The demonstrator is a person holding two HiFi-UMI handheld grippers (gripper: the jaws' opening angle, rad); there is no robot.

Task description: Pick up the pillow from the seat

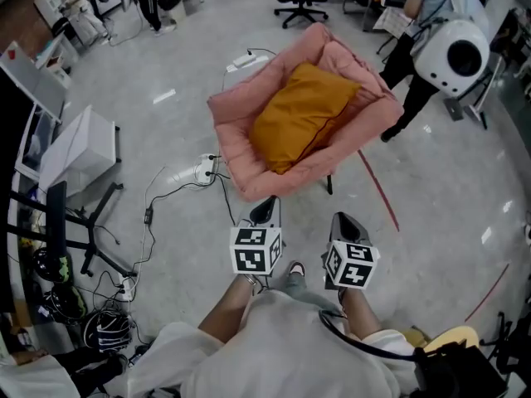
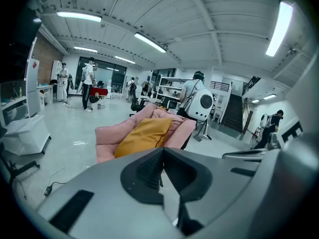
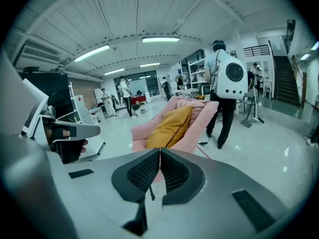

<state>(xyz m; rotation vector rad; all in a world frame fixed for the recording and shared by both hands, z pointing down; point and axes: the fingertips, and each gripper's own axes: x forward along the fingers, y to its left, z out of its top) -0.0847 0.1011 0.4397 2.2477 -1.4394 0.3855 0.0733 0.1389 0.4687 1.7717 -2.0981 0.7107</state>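
the orange pillow lies in the middle of the pink seat, leaning toward its back edge. the left gripper and the right gripper hang side by side near the seat's front edge, apart from it. both have their jaws pressed together with nothing between them.

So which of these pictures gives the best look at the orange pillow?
The head view: it looks down on the whole pillow lying in the pink seat. Both gripper views show it smaller, from a low slanted angle, so its top face is foreshortened.
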